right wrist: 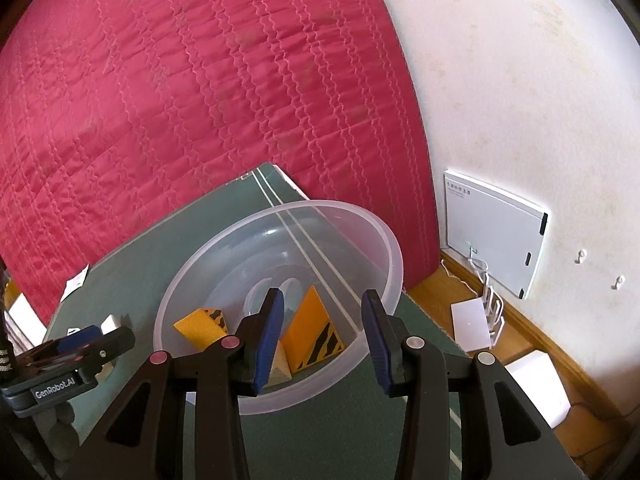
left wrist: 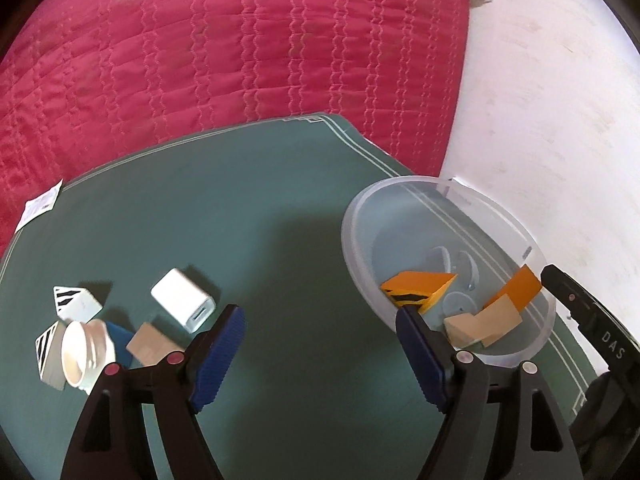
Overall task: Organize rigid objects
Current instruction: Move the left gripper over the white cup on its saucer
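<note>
Behind my green work mat [left wrist: 248, 216] I note a quilted crimson bedspread [left wrist: 224, 48]. A white plaster wall [right wrist: 520, 80] carries a flat white wall-mounted box [right wrist: 494, 232]; white cables [right wrist: 486, 280] hang from it toward the wooden floor [right wrist: 560, 364].

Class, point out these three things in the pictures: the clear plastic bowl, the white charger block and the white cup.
clear plastic bowl [right wrist: 384, 240]: right wrist view, far rim.
white charger block [left wrist: 178, 296]: left wrist view, top face.
white cup [left wrist: 82, 354]: left wrist view, open mouth.
</note>
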The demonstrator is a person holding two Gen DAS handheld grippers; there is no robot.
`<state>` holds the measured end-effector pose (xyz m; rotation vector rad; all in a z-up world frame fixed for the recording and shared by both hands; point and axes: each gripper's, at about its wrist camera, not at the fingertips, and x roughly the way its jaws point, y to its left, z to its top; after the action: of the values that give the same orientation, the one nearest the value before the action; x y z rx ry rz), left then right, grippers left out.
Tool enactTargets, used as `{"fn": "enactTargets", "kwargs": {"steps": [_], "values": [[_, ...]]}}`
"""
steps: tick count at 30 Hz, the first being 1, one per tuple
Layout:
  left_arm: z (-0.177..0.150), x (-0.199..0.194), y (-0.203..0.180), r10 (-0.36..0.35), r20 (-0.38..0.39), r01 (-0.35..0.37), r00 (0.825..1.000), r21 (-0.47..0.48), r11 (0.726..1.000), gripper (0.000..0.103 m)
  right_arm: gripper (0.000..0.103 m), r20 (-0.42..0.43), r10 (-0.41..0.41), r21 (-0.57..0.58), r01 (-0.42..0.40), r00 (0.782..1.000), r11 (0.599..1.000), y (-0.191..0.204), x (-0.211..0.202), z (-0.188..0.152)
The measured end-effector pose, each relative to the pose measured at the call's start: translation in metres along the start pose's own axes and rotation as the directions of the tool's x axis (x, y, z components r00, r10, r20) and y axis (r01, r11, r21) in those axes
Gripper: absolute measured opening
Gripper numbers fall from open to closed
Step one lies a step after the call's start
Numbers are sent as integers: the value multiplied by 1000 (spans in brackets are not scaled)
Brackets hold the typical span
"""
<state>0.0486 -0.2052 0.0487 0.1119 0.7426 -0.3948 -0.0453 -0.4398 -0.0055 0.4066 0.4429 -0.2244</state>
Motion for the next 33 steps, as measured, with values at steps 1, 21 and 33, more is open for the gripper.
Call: {"fn": "enactTargets", "kwargs": {"steps": [1,21,33], "values": [[-1,-1,2,6,0,-6,1000,-4,1000,81,45,0,0,-6,0,1000,1000,1,0,0],[-32,-36,97,166,-7,-164,986,-199,966,83,46,-20,4,-136,-6,1000,991,32,-4,-6],[-45,-32,146,205,-42,-208,978,-327,922,84,46,-101,157,-253,-178,982,951,87,-18,-26]]}}
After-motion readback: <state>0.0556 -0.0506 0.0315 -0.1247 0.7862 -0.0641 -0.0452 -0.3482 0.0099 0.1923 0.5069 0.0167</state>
